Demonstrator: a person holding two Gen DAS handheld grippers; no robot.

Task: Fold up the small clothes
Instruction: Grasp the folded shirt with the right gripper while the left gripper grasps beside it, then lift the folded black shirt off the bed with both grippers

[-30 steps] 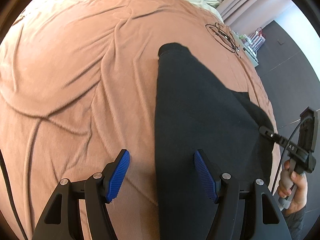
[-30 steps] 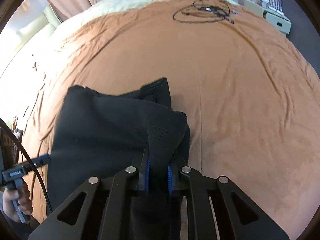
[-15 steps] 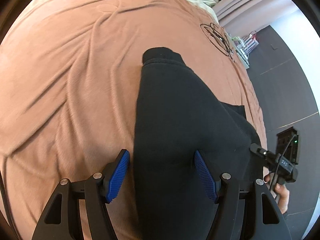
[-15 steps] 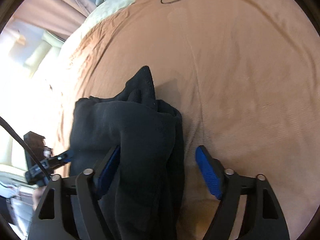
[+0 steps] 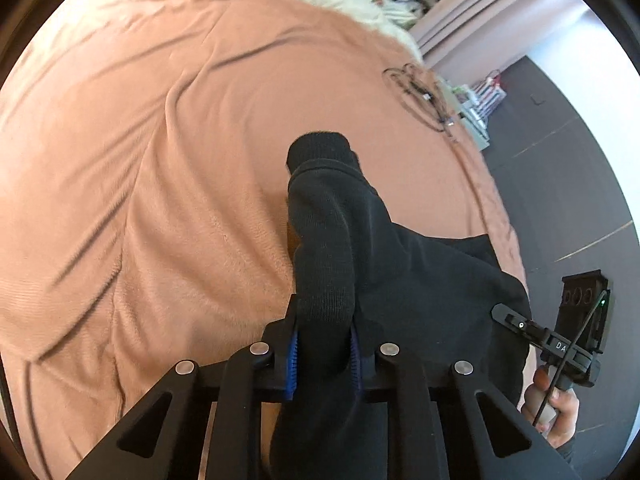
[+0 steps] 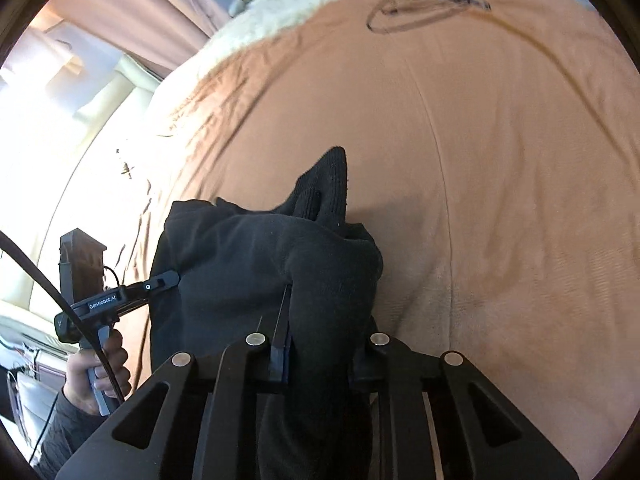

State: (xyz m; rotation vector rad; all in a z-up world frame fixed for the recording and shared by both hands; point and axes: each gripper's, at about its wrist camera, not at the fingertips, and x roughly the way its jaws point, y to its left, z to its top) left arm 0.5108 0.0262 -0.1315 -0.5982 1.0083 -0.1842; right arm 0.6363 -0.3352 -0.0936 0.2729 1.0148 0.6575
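A black knit garment (image 5: 400, 264) lies bunched on the brown bedspread (image 5: 140, 160), a ribbed cuff (image 5: 320, 148) sticking out at its far end. My left gripper (image 5: 323, 354) is shut on a thick fold of the garment near its left edge. My right gripper (image 6: 318, 354) is shut on the garment's (image 6: 280, 256) right edge. The cuff (image 6: 328, 184) points up in the right wrist view. Each view shows the other gripper at the cloth's far side: the right one (image 5: 516, 322), the left one (image 6: 160, 280).
A coiled black cable (image 5: 420, 96) lies on the bedspread far ahead; it also shows in the right wrist view (image 6: 424, 4). Cream bedding and pillows (image 6: 280, 12) lie at the bed's head. Dark floor (image 5: 560, 180) and a small shelf run along the bed's right side.
Both grippers closed on the garment: the left was open a second ago, the right opened briefly half a second ago and shut again. The cloth is now bunched narrower between them.
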